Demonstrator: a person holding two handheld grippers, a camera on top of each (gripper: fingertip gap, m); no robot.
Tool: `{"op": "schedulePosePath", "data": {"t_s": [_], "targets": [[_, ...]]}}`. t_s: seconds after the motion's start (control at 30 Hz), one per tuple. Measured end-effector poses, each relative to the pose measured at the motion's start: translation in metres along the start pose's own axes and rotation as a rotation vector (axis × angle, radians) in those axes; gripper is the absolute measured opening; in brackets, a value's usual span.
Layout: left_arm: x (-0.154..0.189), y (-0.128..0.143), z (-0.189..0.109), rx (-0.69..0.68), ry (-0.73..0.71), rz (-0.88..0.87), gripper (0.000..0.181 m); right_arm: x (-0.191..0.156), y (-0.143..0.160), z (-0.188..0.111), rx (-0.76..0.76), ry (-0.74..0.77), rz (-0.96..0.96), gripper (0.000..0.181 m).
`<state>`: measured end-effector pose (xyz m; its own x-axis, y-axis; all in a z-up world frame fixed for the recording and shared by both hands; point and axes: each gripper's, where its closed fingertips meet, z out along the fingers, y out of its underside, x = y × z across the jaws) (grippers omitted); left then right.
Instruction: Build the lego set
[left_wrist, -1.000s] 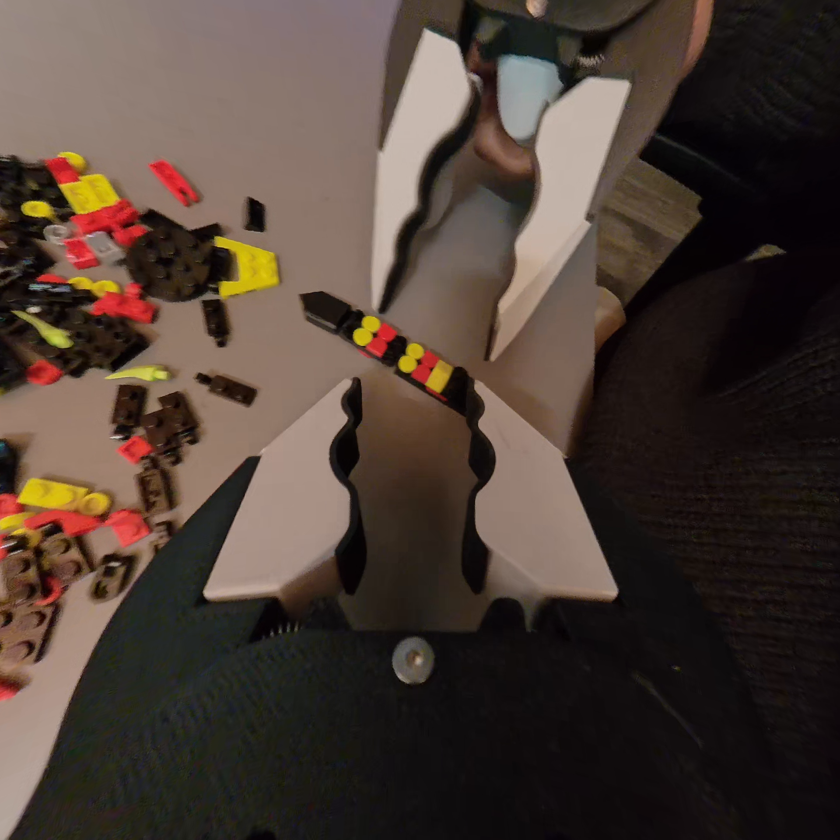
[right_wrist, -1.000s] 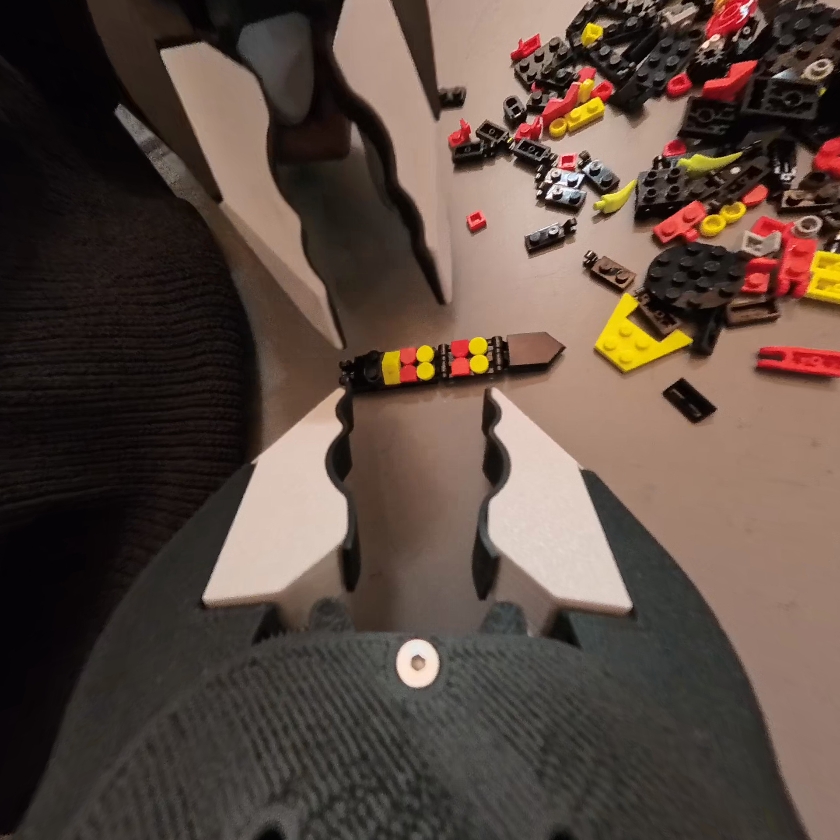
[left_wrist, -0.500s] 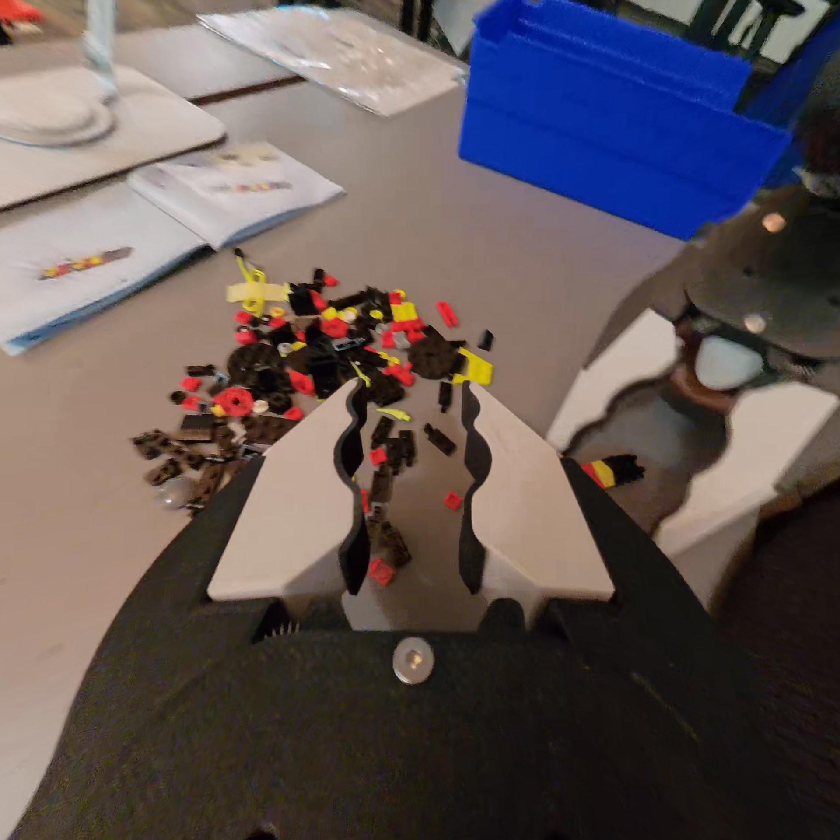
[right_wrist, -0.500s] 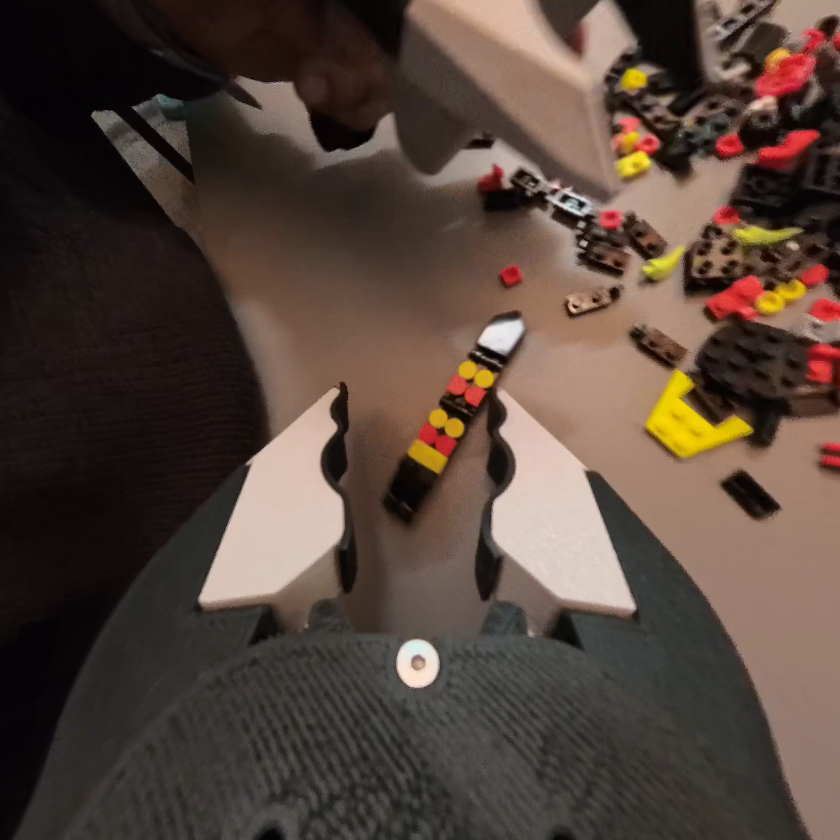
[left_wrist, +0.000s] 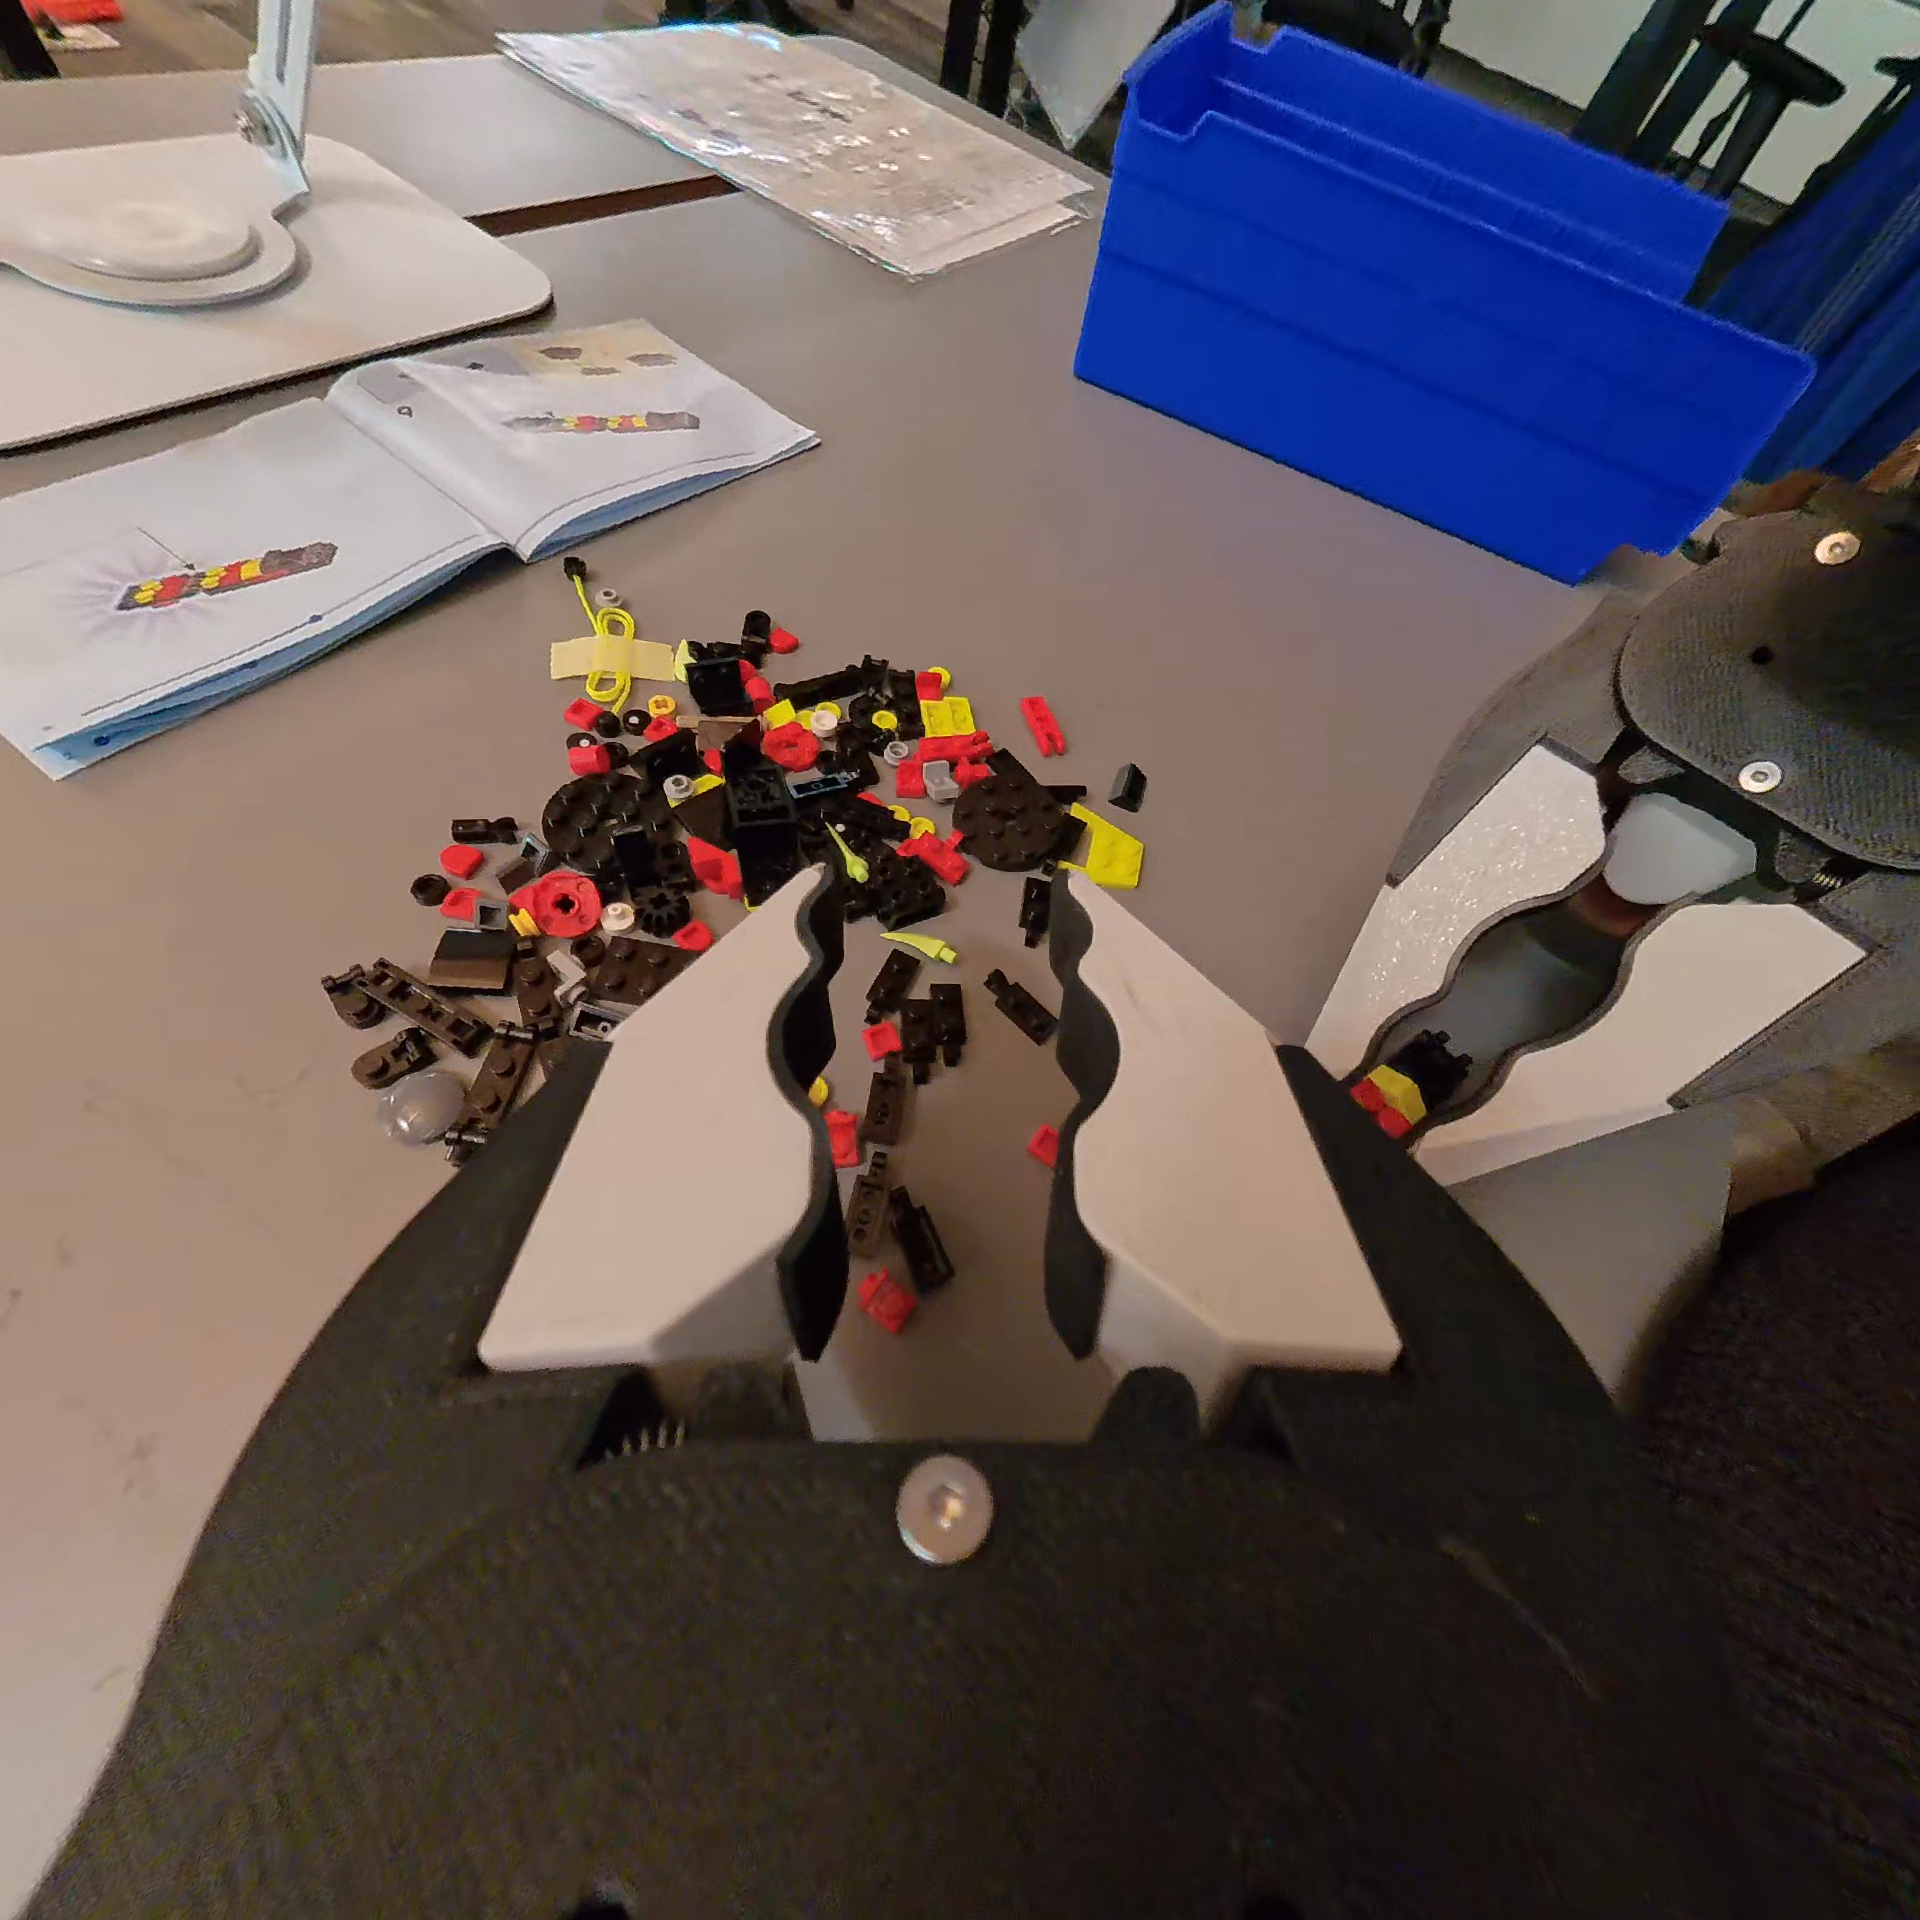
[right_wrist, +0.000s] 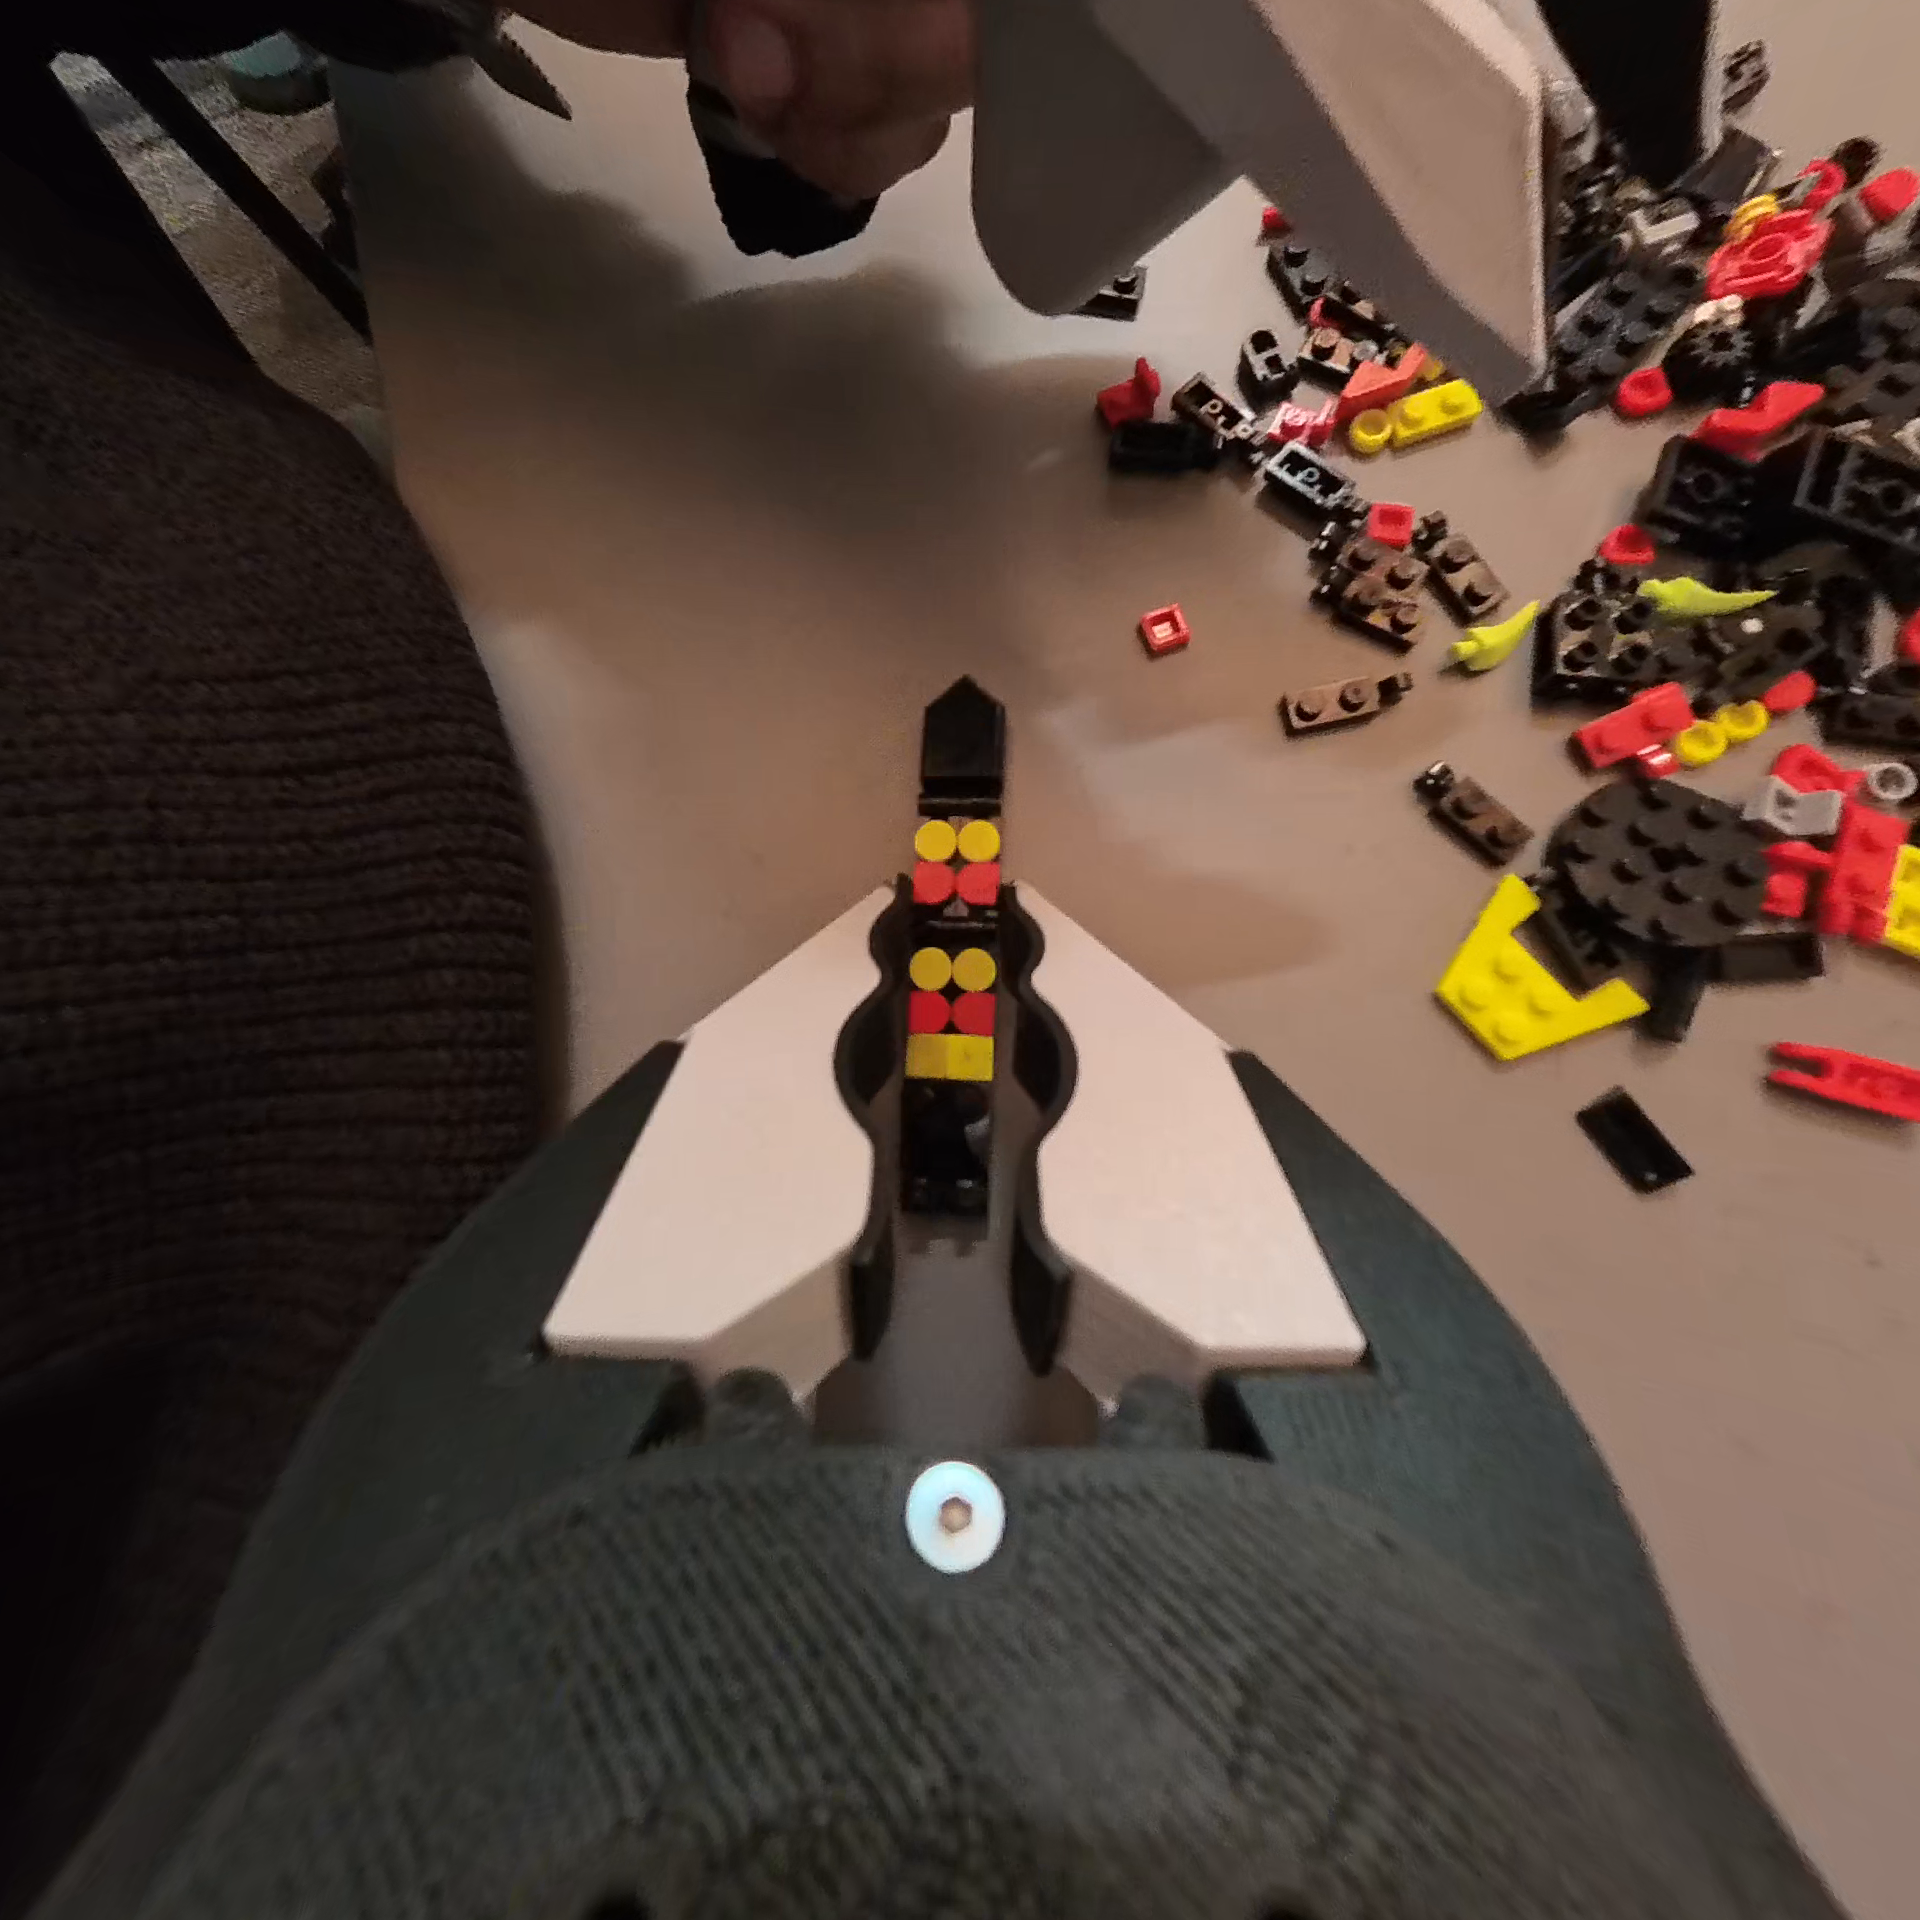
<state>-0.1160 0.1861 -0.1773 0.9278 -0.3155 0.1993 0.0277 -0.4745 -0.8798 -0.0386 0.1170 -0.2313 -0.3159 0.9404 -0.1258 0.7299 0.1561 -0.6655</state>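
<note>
Left gripper (left_wrist: 940, 909) gapes over the loose brick pile (left_wrist: 748, 831) at centre; open booklet (left_wrist: 395, 499) upper left; blue bin (left_wrist: 1403, 301) upper right.

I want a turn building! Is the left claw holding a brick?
No, the left claw is open and empty above the loose bricks.

The little bricks (left_wrist: 790, 831) are shiny hard plastic on a smooth matt grey table (left_wrist: 1039, 499), the book (left_wrist: 395, 488) at ten o'clock is paper, the blue bin (left_wrist: 1434, 312) at one o'clock is smooth plastic, and the gripper (left_wrist: 940, 935) body looks rough black.
</note>
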Motion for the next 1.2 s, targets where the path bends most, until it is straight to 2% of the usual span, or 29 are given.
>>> {"op": "schedulePosePath", "data": {"t_s": [0.47,0.67,0.8,0.9,1.2], "targets": [[0.0,0.002,0.001,-0.005,0.021,-0.036,0.038,-0.015,-0.007,0.002,0.038,-0.102,-0.011,0.016],[0.004,0.004,0.003,-0.016,0.047,-0.052,0.039,-0.017,-0.003,0.007,0.01,-0.086,-0.049,0.016],[0.004,0.004,0.003,-0.019,0.046,-0.046,0.039,-0.019,-0.005,0.003,0.024,-0.1,-0.057,0.031],[0.007,0.007,0.004,-0.033,0.056,-0.043,0.039,-0.019,-0.003,0.0,0.027,-0.106,-0.071,0.036],[0.009,0.008,0.004,-0.039,0.065,-0.039,0.039,-0.012,0.005,-0.008,0.018,-0.105,-0.063,0.031]]}}
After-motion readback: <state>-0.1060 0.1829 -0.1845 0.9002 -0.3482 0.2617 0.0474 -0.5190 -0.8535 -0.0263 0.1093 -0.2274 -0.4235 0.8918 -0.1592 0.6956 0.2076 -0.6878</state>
